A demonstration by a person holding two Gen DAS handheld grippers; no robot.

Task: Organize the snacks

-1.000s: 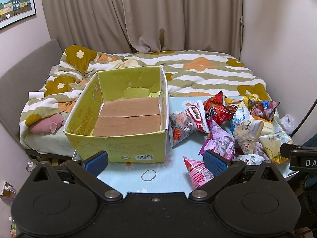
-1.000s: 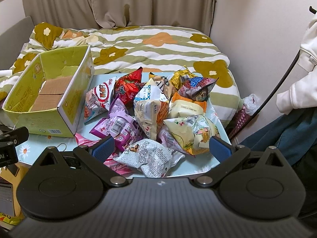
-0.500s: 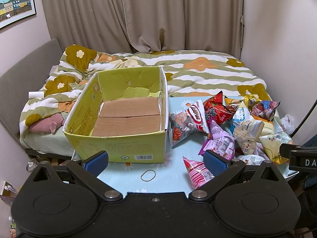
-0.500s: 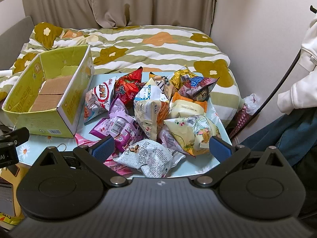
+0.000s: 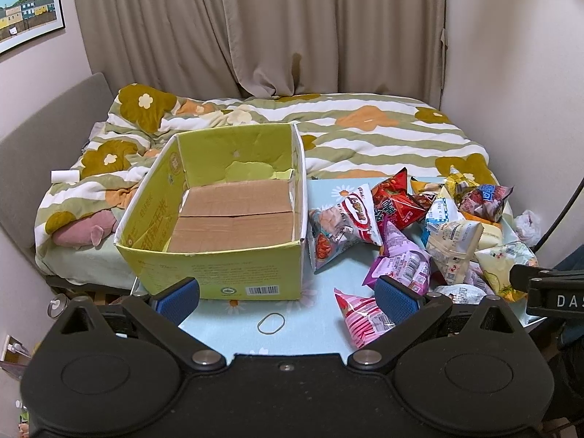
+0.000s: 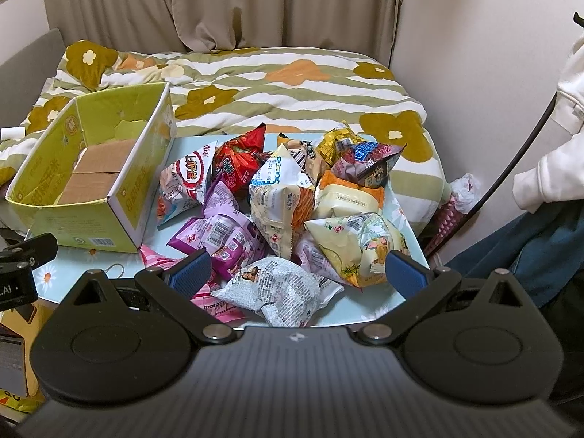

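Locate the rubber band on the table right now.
In the left wrist view, the rubber band lies flat on the table, just in front of the box, left of the pink striped bag.

Small bedroom, pretty cozy. Pale pinkish-white walls [image 5: 511,54] all around, and the far end is covered by long beige curtains [image 5: 255,29] pulled fully shut, so the light is just soft indoor lighting. A framed picture [image 5: 29,3] of colorful houses hangs on the left wall. The bed [image 5: 365,135] takes up most of the room, with a grey padded headboard [image 5: 47,116] along the left side and a striped green-and-white duvet [image 6: 273,73] with big olive and orange flowers. A pink plush thing [image 5: 85,230] sticks out near the bed's edge. A light blue table [image 5: 321,314] with little daisies printed on it sits right against the foot of the bed.
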